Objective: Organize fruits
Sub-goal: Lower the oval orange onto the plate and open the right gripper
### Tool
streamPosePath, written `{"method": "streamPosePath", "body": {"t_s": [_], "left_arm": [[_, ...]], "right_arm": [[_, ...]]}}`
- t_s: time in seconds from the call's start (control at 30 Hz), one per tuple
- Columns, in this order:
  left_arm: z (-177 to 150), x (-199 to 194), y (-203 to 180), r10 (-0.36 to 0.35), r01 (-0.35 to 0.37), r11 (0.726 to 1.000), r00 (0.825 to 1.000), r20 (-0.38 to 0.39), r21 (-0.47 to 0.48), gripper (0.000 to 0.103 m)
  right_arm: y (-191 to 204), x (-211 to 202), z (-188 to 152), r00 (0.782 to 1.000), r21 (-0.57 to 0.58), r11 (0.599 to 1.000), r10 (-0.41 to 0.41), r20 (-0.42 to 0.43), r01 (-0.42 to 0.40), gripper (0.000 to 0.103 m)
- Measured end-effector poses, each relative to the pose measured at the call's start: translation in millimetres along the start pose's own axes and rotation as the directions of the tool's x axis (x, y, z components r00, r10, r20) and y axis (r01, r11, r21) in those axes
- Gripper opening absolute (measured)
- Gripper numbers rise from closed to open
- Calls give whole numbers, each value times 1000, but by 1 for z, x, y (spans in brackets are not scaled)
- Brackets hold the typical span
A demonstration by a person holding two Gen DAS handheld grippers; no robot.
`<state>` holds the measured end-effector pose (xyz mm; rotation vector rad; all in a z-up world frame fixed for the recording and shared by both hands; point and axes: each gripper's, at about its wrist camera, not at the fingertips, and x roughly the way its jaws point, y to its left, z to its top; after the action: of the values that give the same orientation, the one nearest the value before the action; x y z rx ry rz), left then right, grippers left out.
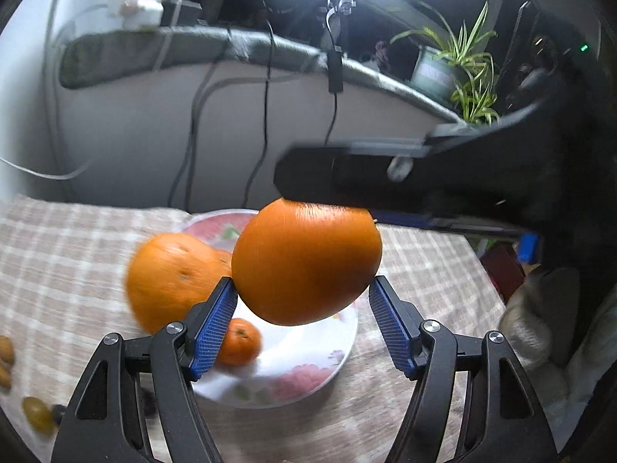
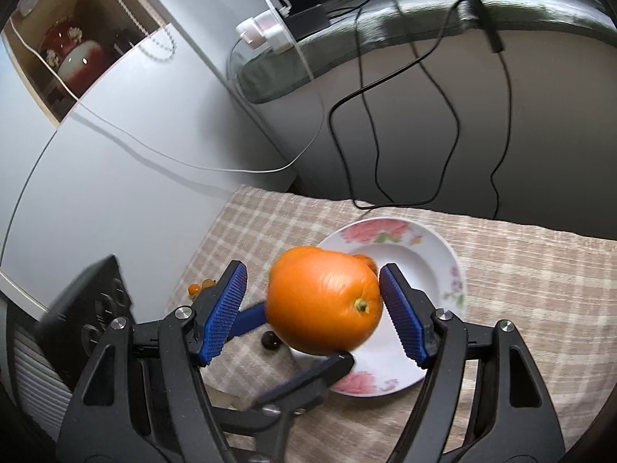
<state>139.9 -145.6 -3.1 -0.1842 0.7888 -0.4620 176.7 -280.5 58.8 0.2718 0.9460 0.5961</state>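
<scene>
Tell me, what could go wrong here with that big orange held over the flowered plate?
The left gripper pinches the orange only with its fingertips, so it could slip and drop onto the small tangerine or the plate. The right gripper crowds the same fruit with open jaws, so the fingers might knock together and jar it loose.

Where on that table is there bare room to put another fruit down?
Bare: the checked cloth right of the plate, and the plate's right half. Crowded: its left side, with an orange and a mandarin, and small fruits at the cloth's left edge.
</scene>
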Motion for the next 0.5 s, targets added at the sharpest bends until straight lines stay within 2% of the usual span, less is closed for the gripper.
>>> {"method": "streamPosePath", "body": {"t_s": [0.2,0.37,0.5], "left_arm": [[-5,25,-4,9,-9,1000,998,-57,0,70],[-2,21,-7,25,-25,1000,999,-32,18,68],[4,13,-12,39,-39,998,999,8,39,68]], "right_arm": [[-19,9,-3,999,16,1000,-20,-35,21,71],[-36,12,-6,999,57,998,-12,-33,14,68],[-34,8,-4,999,41,999,-33,-13,34,68]]}}
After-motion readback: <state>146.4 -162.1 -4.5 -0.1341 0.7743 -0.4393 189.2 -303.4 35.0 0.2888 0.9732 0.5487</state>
